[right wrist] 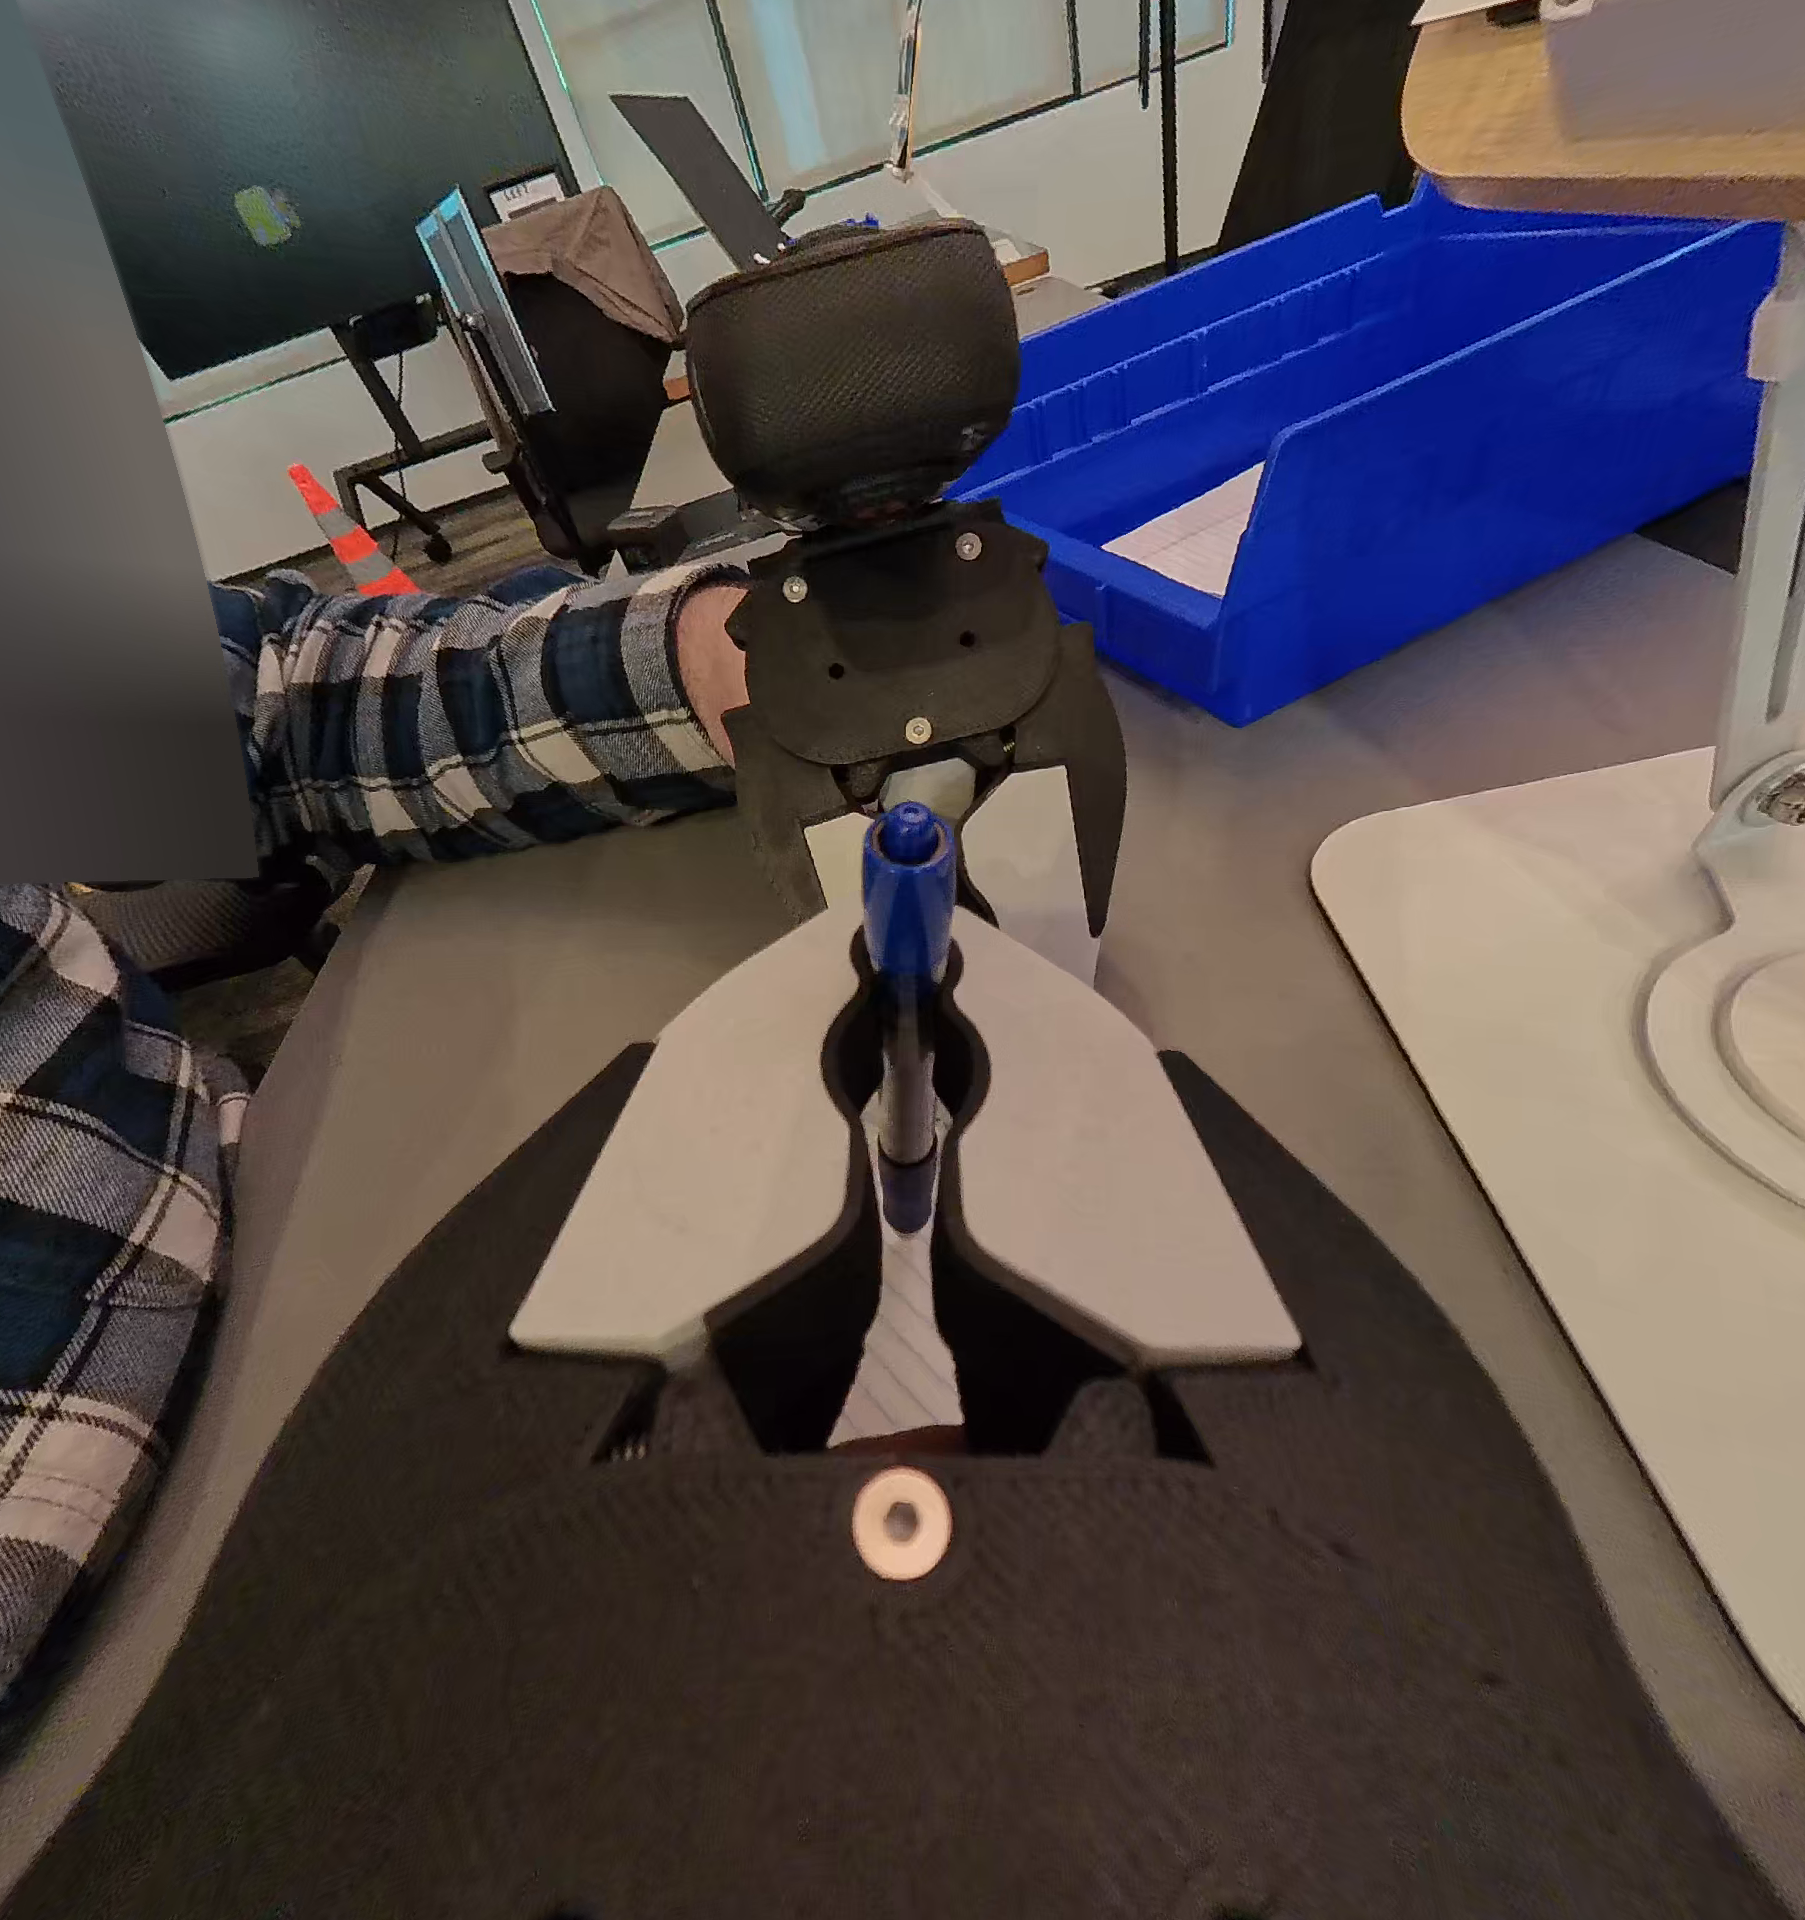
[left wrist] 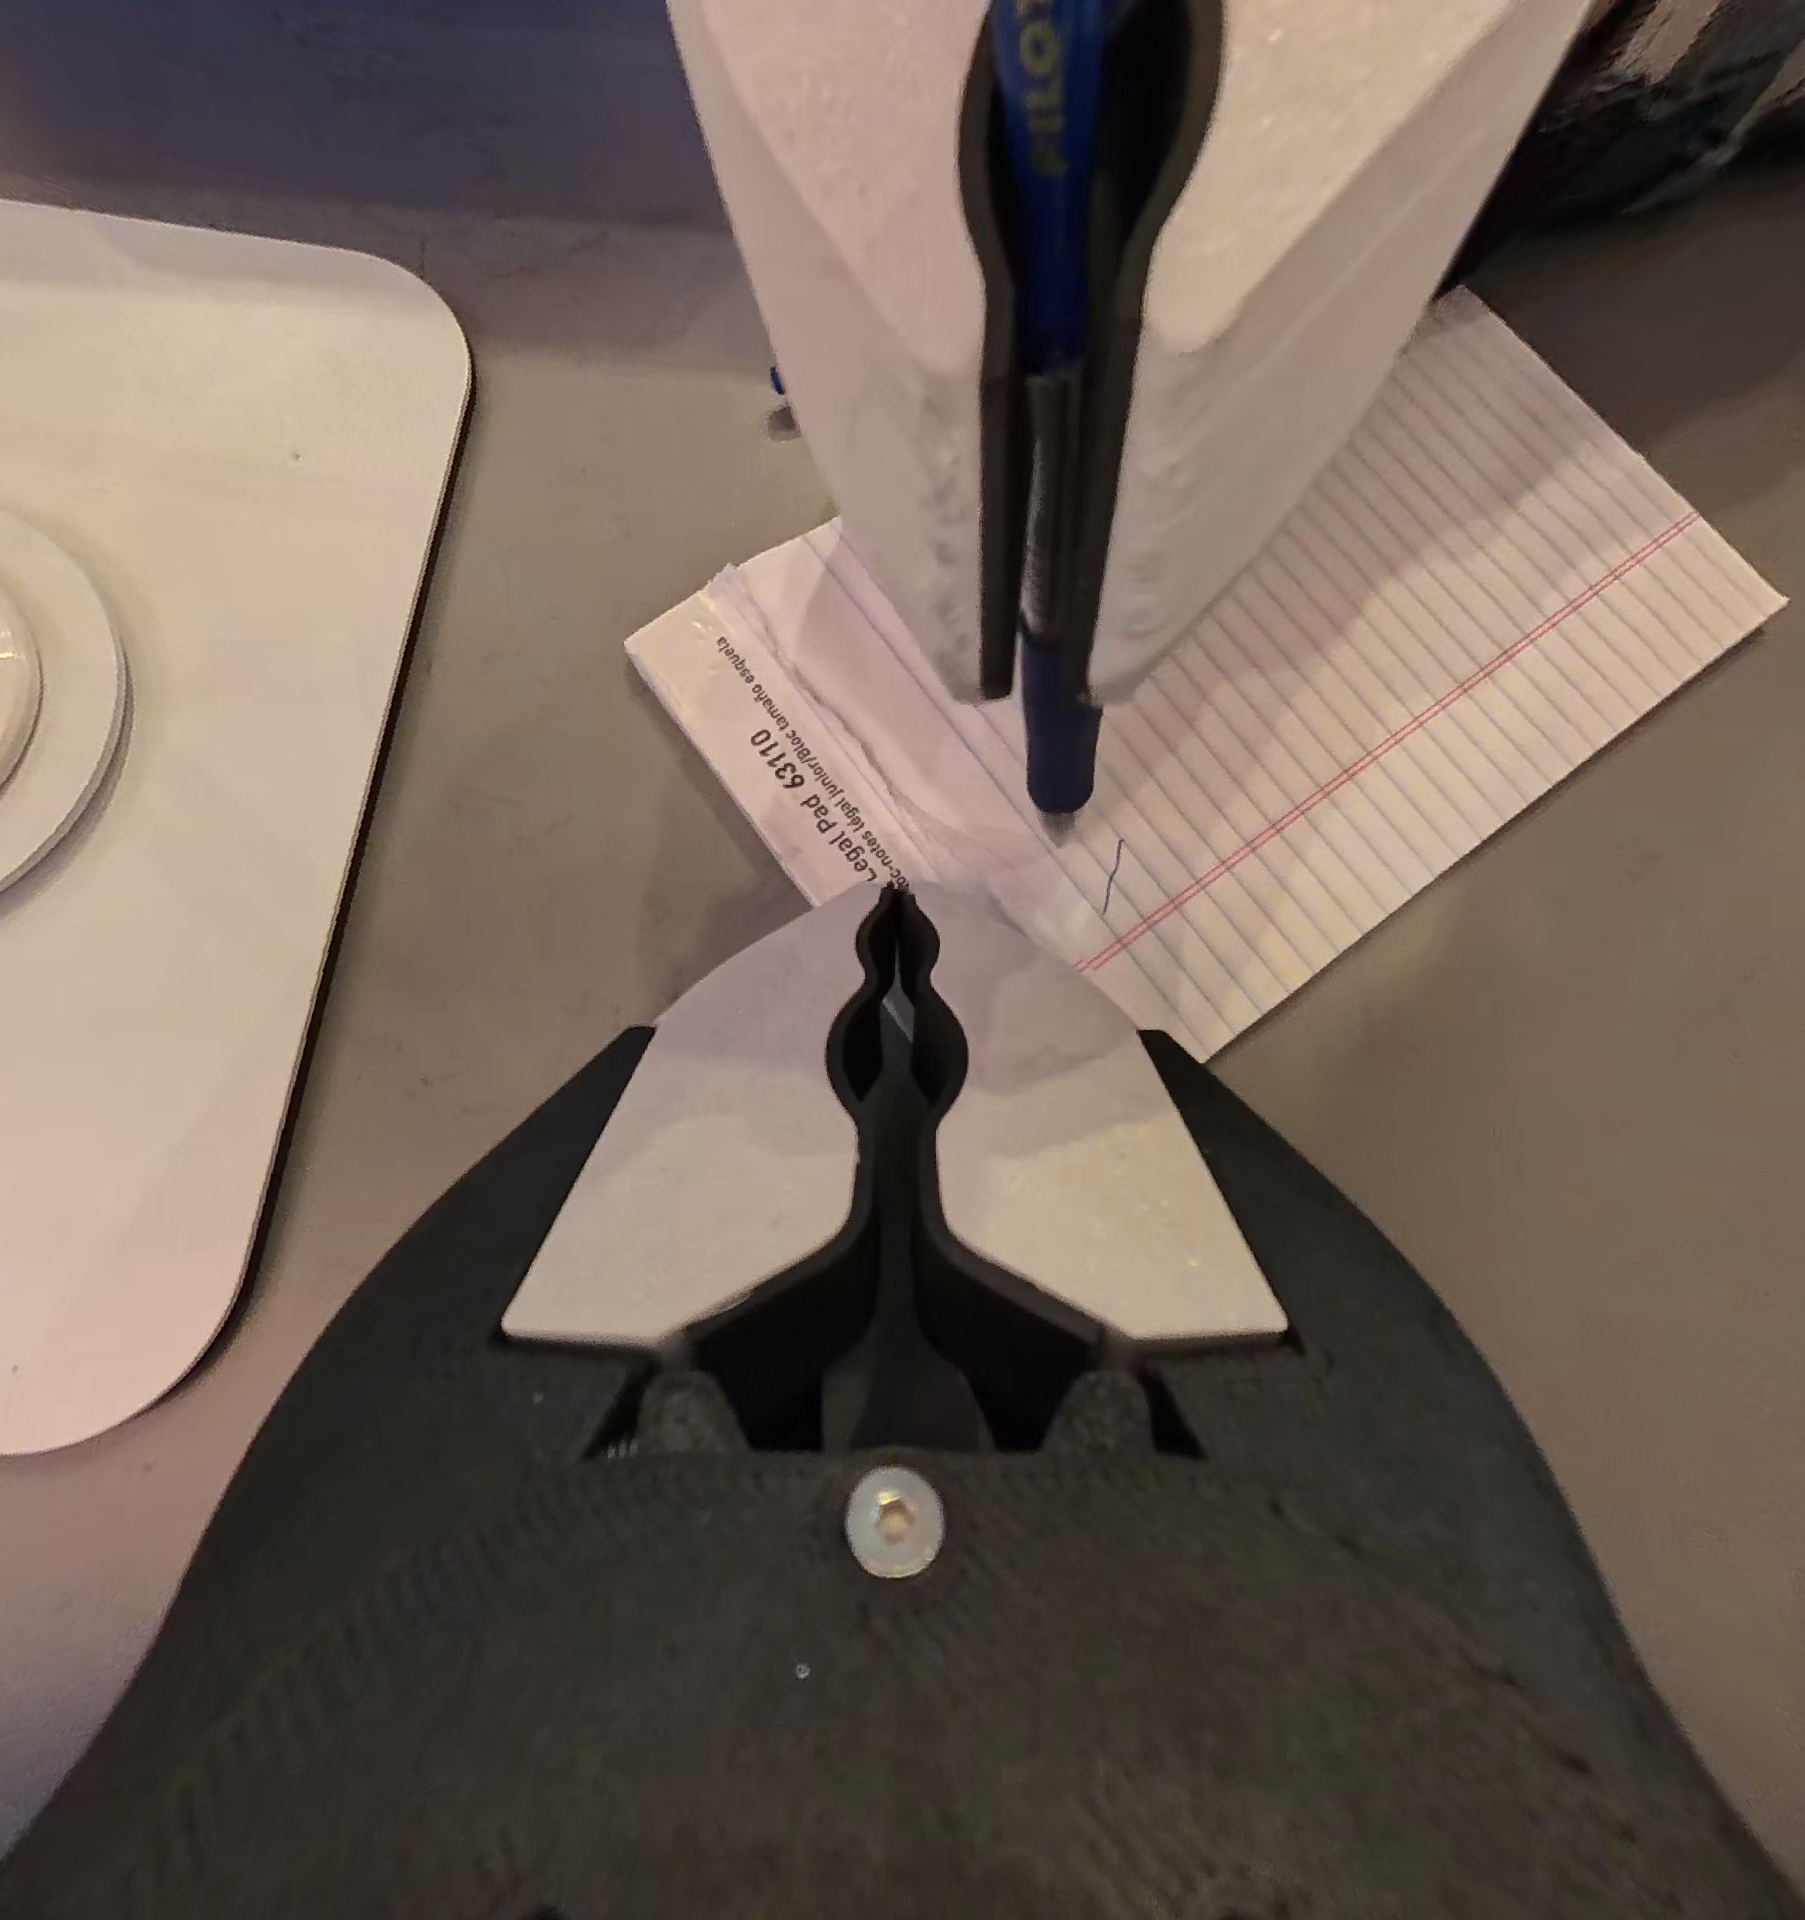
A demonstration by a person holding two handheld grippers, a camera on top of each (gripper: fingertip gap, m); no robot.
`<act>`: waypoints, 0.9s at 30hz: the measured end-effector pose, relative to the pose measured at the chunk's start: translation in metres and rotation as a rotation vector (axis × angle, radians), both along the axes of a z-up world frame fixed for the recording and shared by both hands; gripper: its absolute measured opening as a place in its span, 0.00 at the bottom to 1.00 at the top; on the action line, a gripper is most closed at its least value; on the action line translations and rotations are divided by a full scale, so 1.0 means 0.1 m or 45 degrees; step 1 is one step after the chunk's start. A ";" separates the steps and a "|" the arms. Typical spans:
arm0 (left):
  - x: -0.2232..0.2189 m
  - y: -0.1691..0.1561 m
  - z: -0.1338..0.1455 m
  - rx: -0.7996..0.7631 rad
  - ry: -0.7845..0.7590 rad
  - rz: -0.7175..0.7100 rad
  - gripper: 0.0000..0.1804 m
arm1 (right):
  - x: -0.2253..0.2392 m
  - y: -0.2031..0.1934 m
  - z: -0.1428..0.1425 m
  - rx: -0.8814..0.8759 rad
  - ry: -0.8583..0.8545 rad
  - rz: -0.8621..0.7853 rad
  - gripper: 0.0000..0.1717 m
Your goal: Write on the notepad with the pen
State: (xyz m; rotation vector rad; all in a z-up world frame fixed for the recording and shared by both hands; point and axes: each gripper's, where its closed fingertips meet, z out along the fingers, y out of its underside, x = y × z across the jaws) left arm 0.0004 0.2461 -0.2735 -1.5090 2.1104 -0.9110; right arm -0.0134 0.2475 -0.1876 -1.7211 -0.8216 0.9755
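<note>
A white lined notepad [left wrist: 1397, 665] lies at an angle on the grey table. My right gripper [left wrist: 1043, 686] comes down from above, shut on a blue pen [left wrist: 1059, 748]. The pen's tip touches the paper just above a short blue stroke [left wrist: 1111, 878] near the red margin line. In the right wrist view the pen [right wrist: 908, 894] stands between my right gripper's [right wrist: 906, 935] pads, with lined paper [right wrist: 898, 1361] below. My left gripper [left wrist: 900, 902] is shut, its tips resting at the notepad's bound top edge [left wrist: 773, 748]. It also shows beyond the pen in the right wrist view [right wrist: 929, 727].
A white stand base [left wrist: 150, 727] sits left of the notepad and shows in the right wrist view [right wrist: 1604, 1039]. A blue bin [right wrist: 1397, 468] stands behind. A person's plaid sleeve [right wrist: 462, 707] lies along the table's edge. Tip to tip, the grippers are about 8 cm apart.
</note>
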 end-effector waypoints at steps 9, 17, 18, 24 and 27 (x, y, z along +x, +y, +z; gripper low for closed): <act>0.00 0.00 0.00 -0.001 -0.001 -0.002 0.00 | -0.04 -0.16 -0.01 -0.010 -0.015 0.061 0.03; 0.00 0.00 0.00 0.009 0.002 -0.003 0.00 | -0.03 -0.21 0.03 -0.008 0.030 0.059 0.03; 0.00 0.00 0.00 0.009 0.002 -0.003 0.00 | 0.00 -0.19 0.05 -0.006 0.034 0.043 0.03; 0.00 0.00 0.00 0.006 0.000 -0.005 0.00 | 0.09 -0.07 0.05 -0.003 0.028 -0.008 0.03; 0.00 0.00 0.00 0.005 0.000 -0.006 0.00 | 0.09 -0.04 0.03 -0.004 0.026 -0.022 0.03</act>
